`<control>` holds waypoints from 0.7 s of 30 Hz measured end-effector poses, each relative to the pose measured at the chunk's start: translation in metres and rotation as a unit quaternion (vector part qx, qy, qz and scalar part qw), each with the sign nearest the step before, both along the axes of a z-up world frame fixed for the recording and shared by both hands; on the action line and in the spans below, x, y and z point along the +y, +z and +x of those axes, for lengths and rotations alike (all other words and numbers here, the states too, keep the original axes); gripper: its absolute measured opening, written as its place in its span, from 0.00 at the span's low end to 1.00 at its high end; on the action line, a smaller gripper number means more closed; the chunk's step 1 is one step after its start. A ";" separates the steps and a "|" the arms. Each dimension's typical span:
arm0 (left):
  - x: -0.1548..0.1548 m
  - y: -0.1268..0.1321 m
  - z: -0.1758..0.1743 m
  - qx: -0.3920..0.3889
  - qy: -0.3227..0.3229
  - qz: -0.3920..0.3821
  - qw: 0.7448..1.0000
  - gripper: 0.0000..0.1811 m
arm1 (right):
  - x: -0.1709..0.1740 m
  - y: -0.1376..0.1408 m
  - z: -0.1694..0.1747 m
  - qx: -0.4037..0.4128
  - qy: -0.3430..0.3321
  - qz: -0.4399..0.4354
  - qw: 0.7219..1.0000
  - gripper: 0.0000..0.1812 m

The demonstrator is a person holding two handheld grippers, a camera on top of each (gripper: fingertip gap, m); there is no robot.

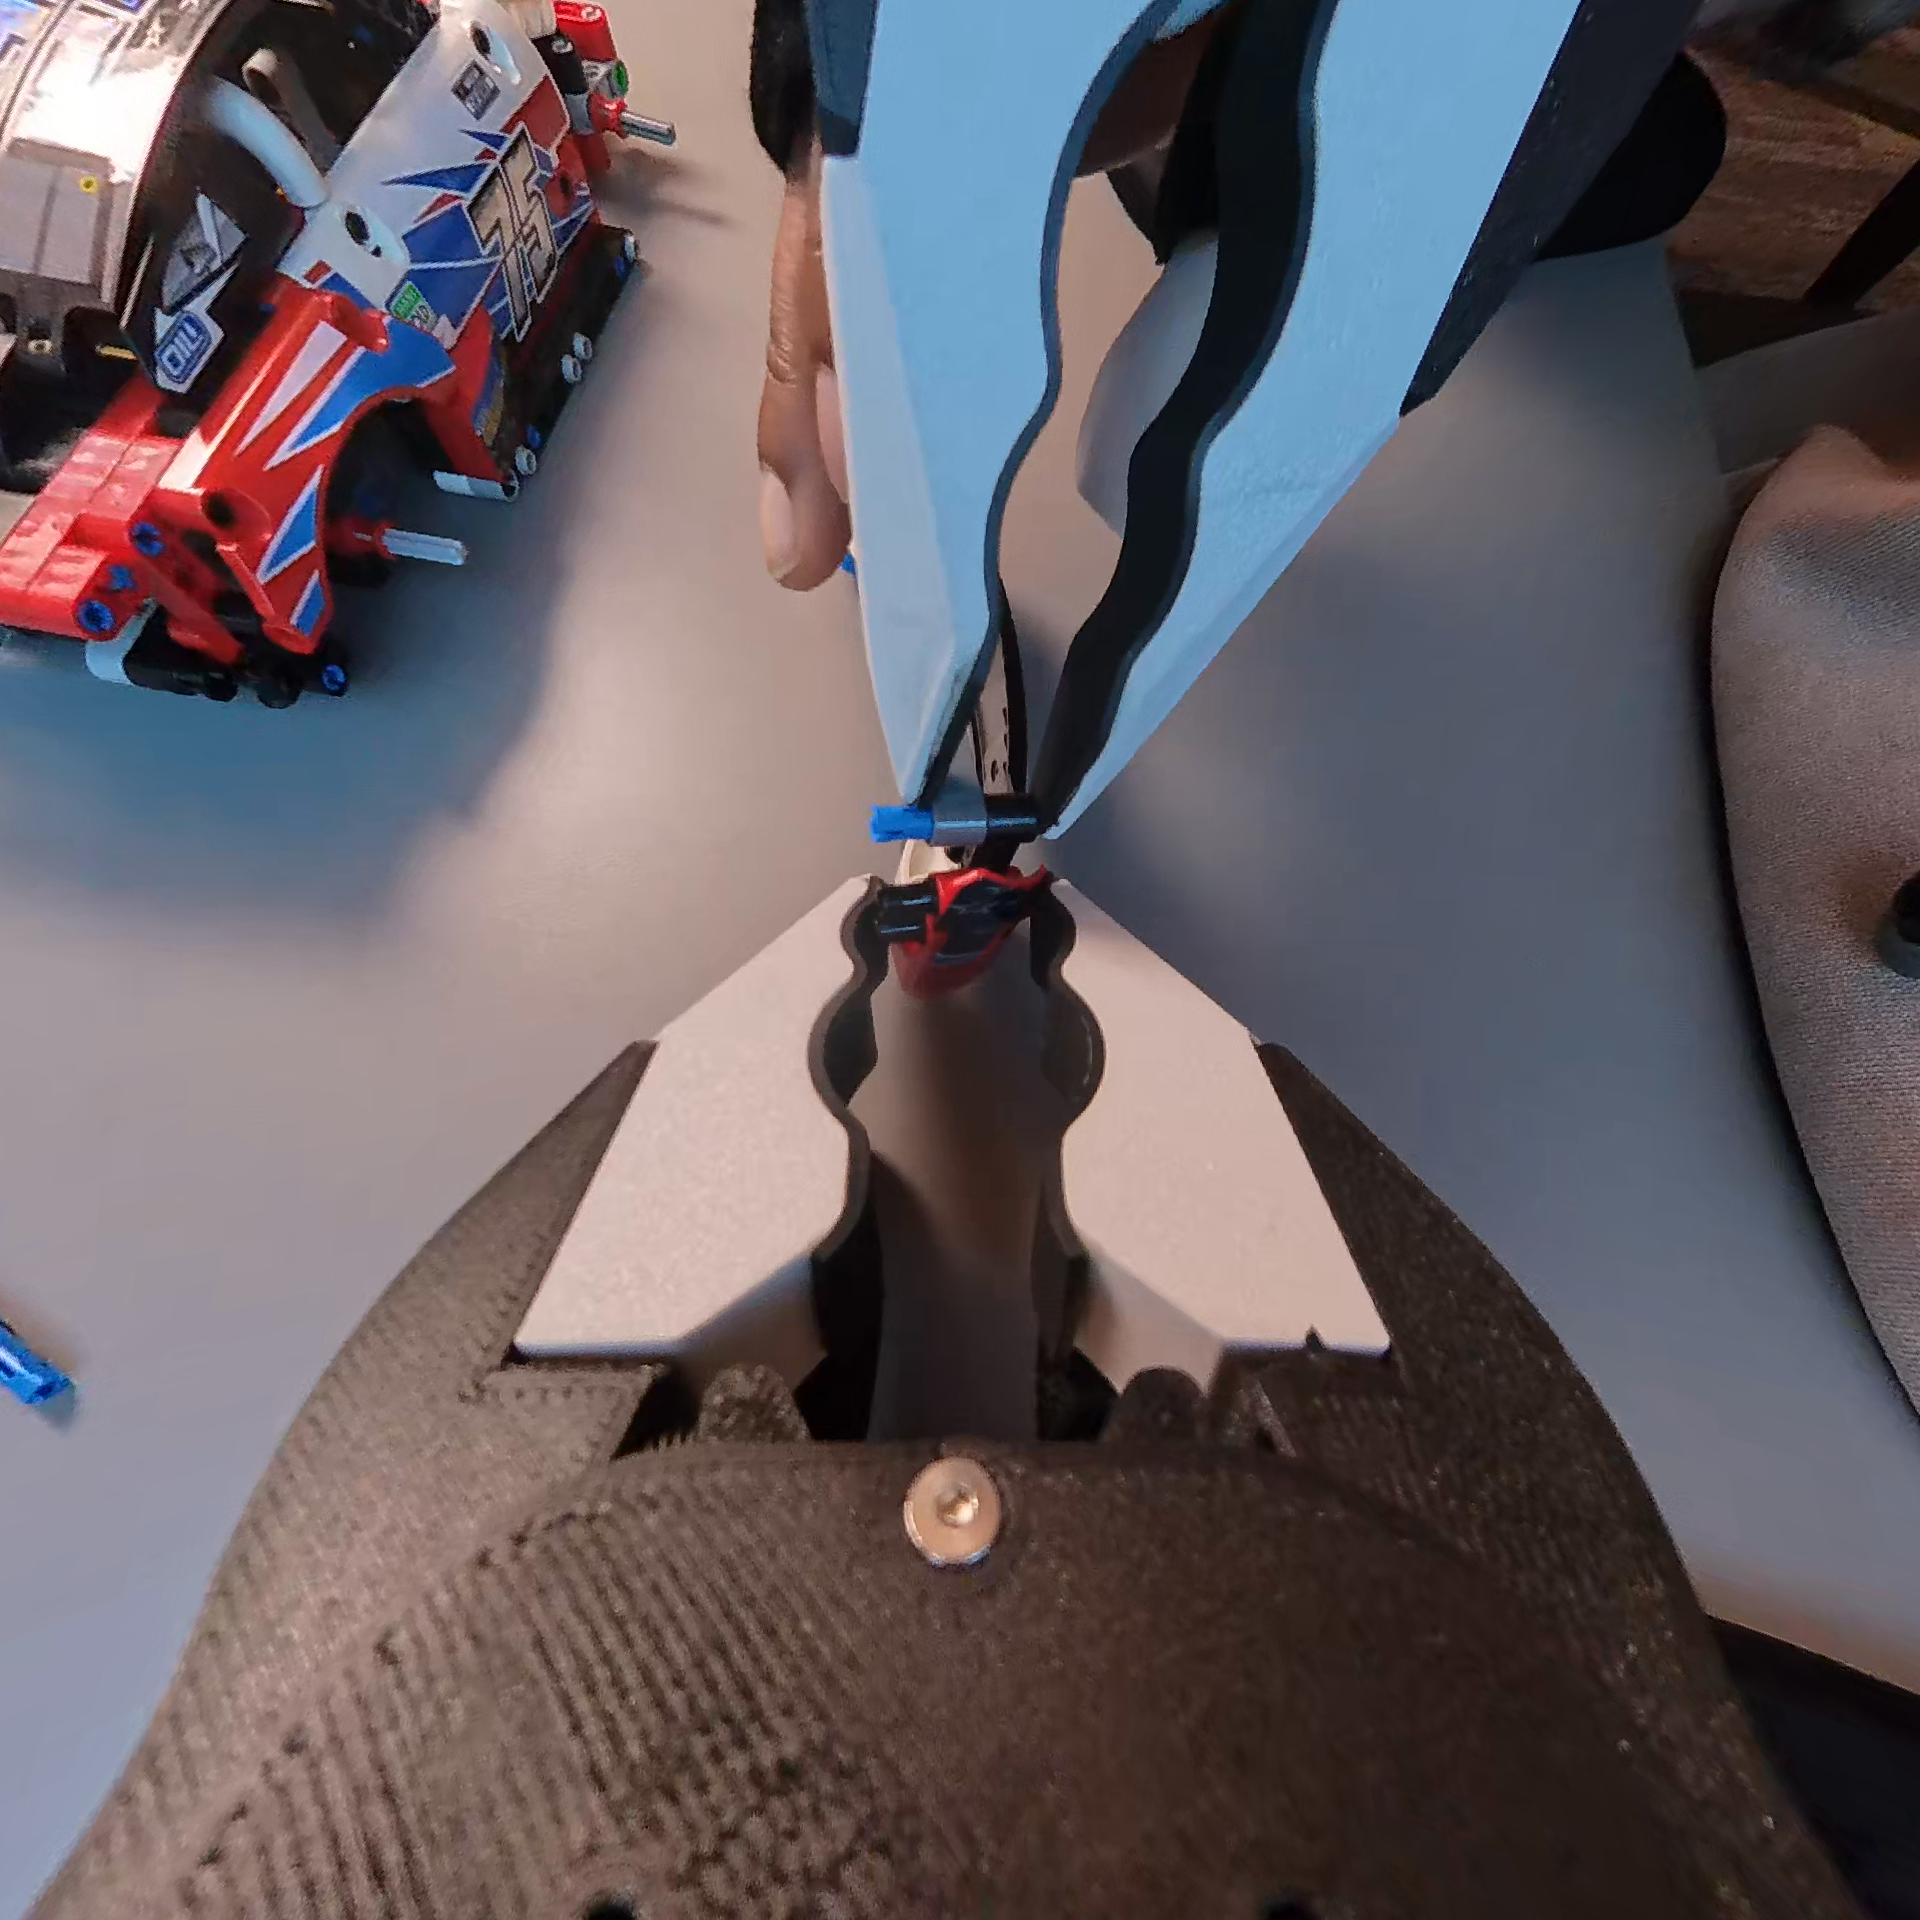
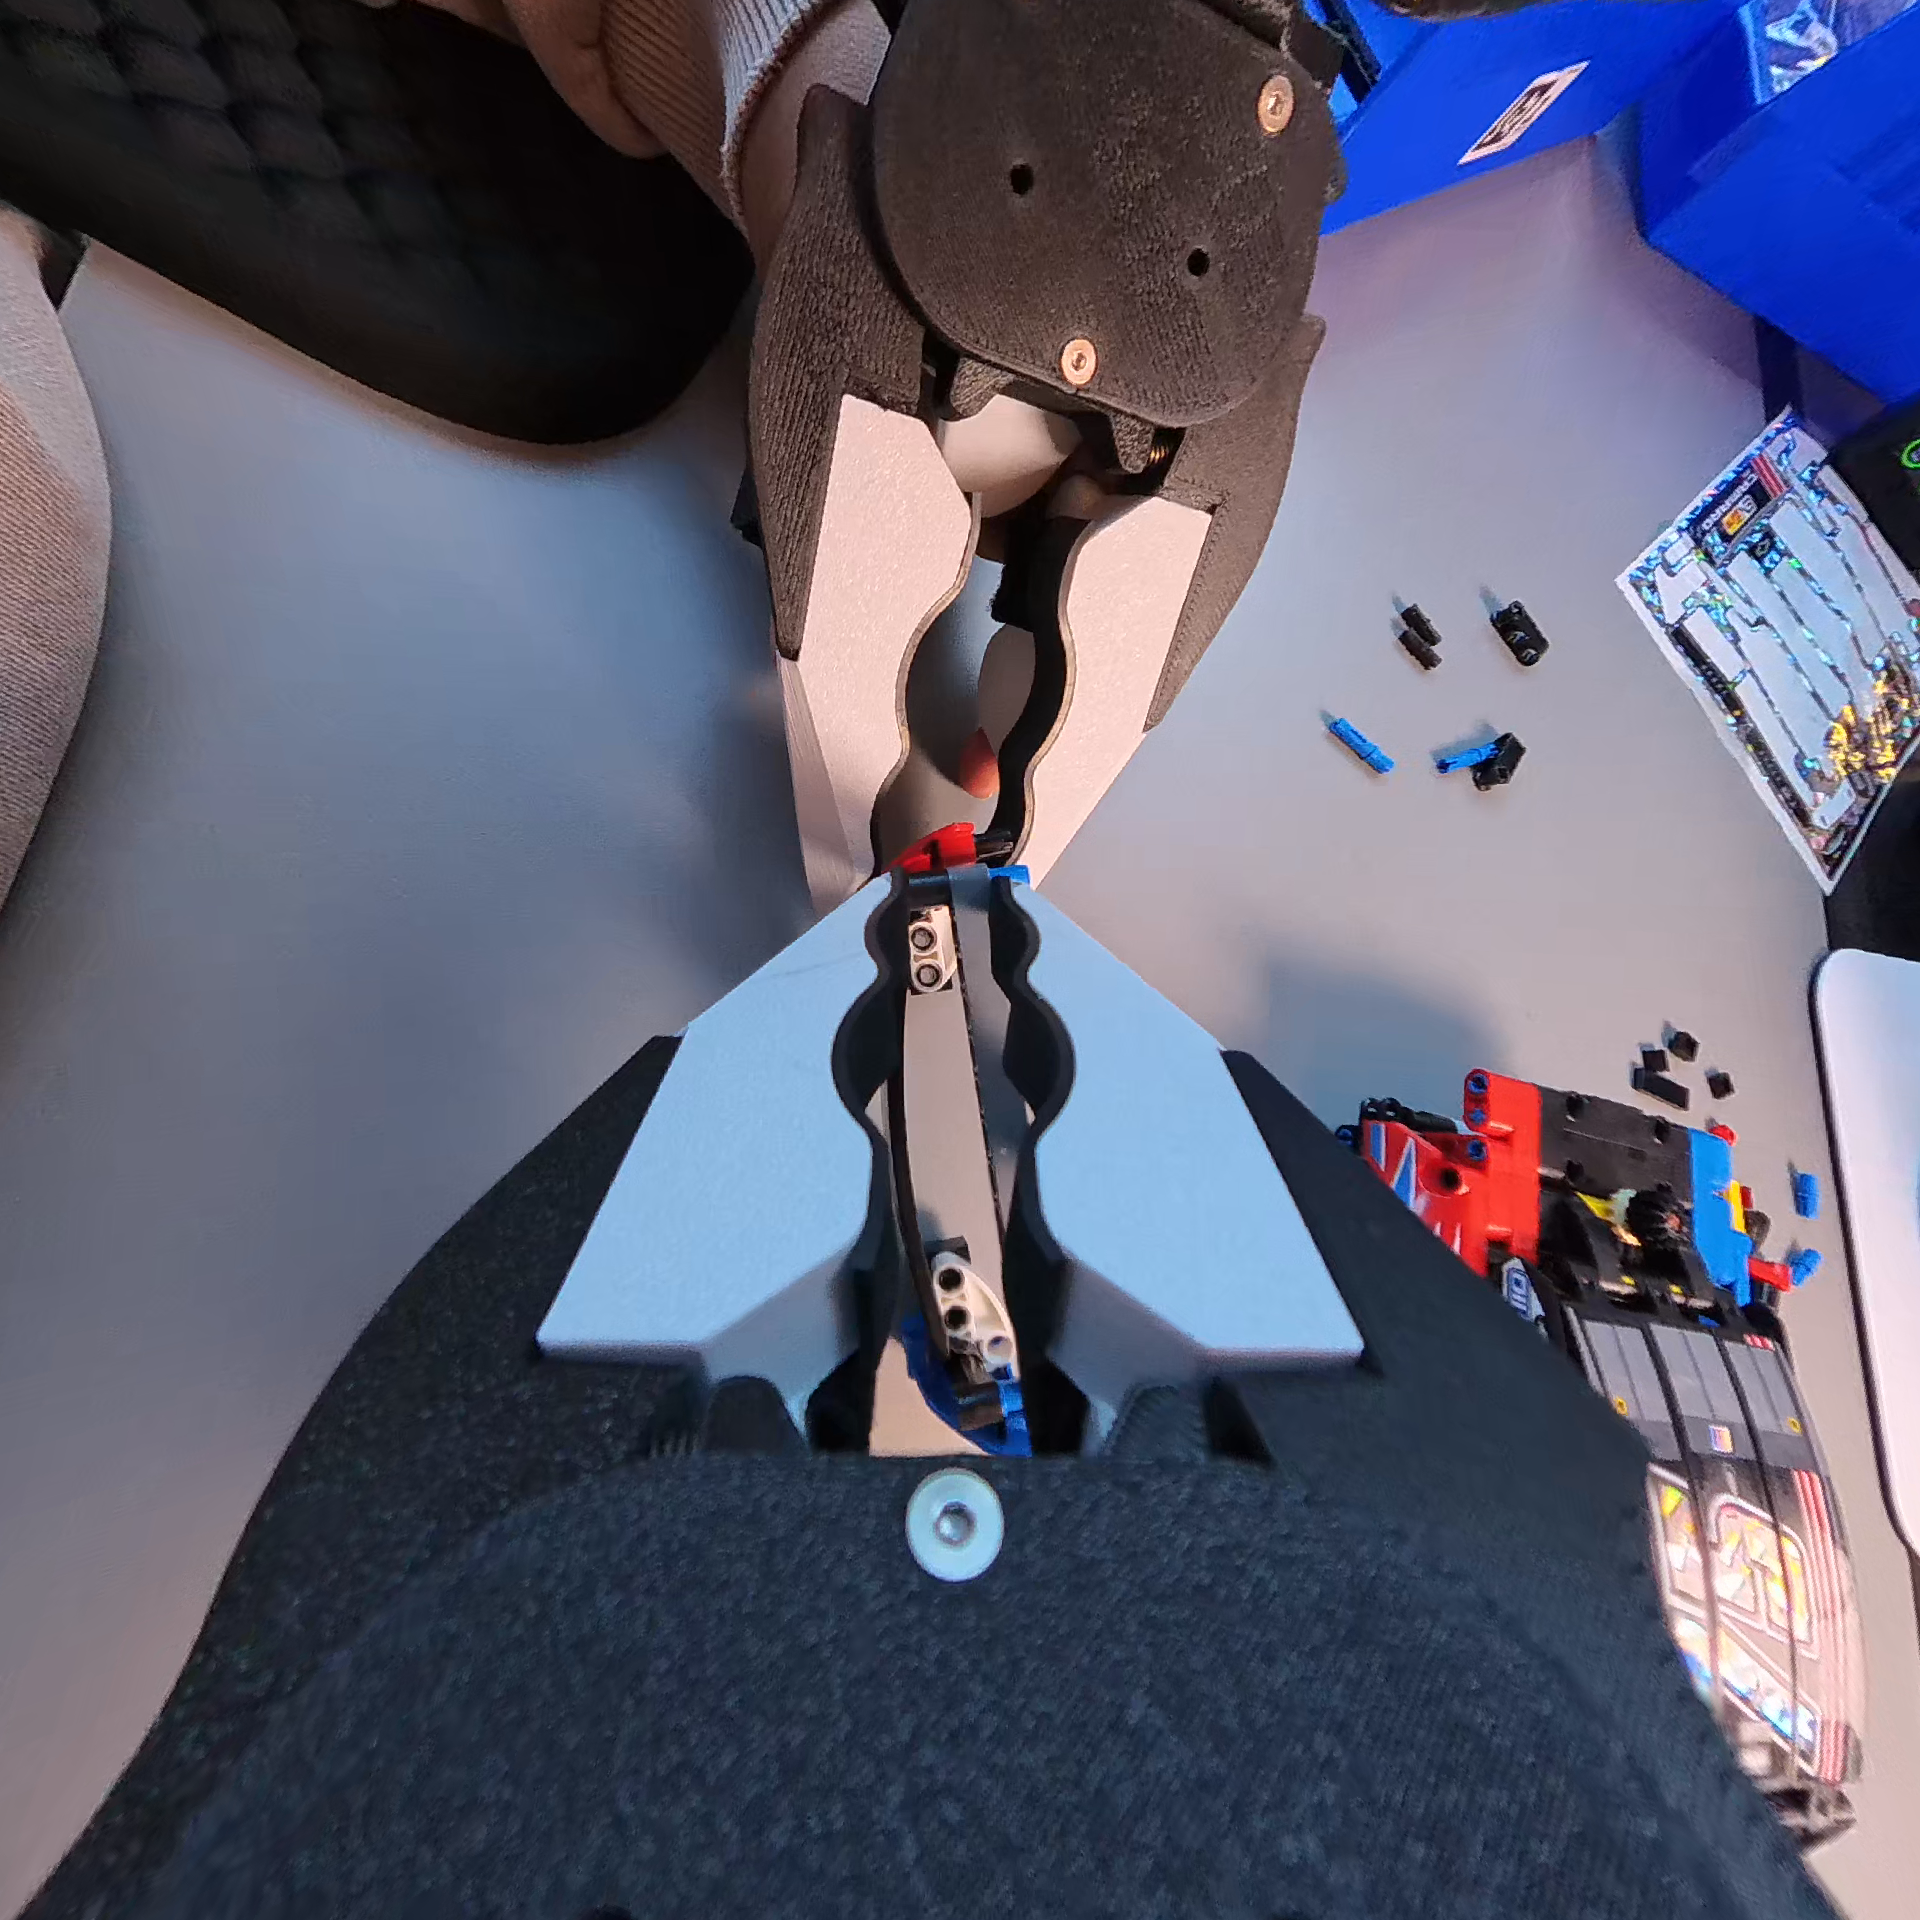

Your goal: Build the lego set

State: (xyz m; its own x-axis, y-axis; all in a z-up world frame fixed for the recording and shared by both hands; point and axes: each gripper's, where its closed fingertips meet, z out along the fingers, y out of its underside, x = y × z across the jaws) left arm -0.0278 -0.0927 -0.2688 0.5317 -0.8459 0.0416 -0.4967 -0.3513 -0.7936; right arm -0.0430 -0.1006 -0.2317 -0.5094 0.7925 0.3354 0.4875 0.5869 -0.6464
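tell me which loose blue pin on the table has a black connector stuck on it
The right-hand blue pin, joined to a black connector; the left blue pin lies bare.

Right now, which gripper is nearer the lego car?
Neither clearly: the left gripper and right gripper meet tip to tip, both well away from the lego car, each clamping a small part.

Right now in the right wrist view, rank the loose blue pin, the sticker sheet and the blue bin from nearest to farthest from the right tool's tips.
1. Blue pin, on the table just right of the right tool.
2. Sticker sheet, farther right, near the frame edge.
3. Blue bin, top right corner, beyond the sheet.
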 end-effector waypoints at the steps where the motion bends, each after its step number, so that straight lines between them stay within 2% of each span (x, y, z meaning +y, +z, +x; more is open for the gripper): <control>1: 0.000 -0.001 -0.001 0.001 0.001 0.000 1.000 0.14 | 0.001 0.000 -0.001 0.000 -0.007 -0.004 1.000 0.07; 4: 0.000 0.001 -0.002 -0.004 -0.001 0.007 1.000 0.14 | 0.001 0.002 -0.002 0.013 -0.012 -0.007 1.000 0.08; 8: -0.002 0.002 -0.005 0.000 -0.013 0.021 1.000 0.14 | 0.006 0.009 0.009 0.014 -0.006 -0.027 1.000 0.18; 14: -0.006 0.005 -0.008 -0.012 -0.032 0.020 0.999 0.14 | 0.045 -0.009 0.051 -0.032 -0.036 -0.016 0.999 0.23; 18: -0.008 0.005 -0.007 -0.018 -0.039 0.015 0.999 0.14 | 0.045 -0.016 0.054 -0.025 -0.037 -0.019 0.999 0.14; 21: -0.007 0.007 -0.009 -0.025 -0.037 0.017 0.999 0.14 | 0.045 -0.017 0.052 -0.021 -0.037 -0.021 0.999 0.14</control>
State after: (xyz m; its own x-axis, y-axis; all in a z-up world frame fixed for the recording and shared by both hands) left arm -0.0369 -0.1000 -0.2614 0.4653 -0.8843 0.0381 -0.4794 -0.2880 -0.8290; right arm 0.0091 -0.0554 -0.2486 -0.4619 0.8413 0.2809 0.5552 0.5212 -0.6481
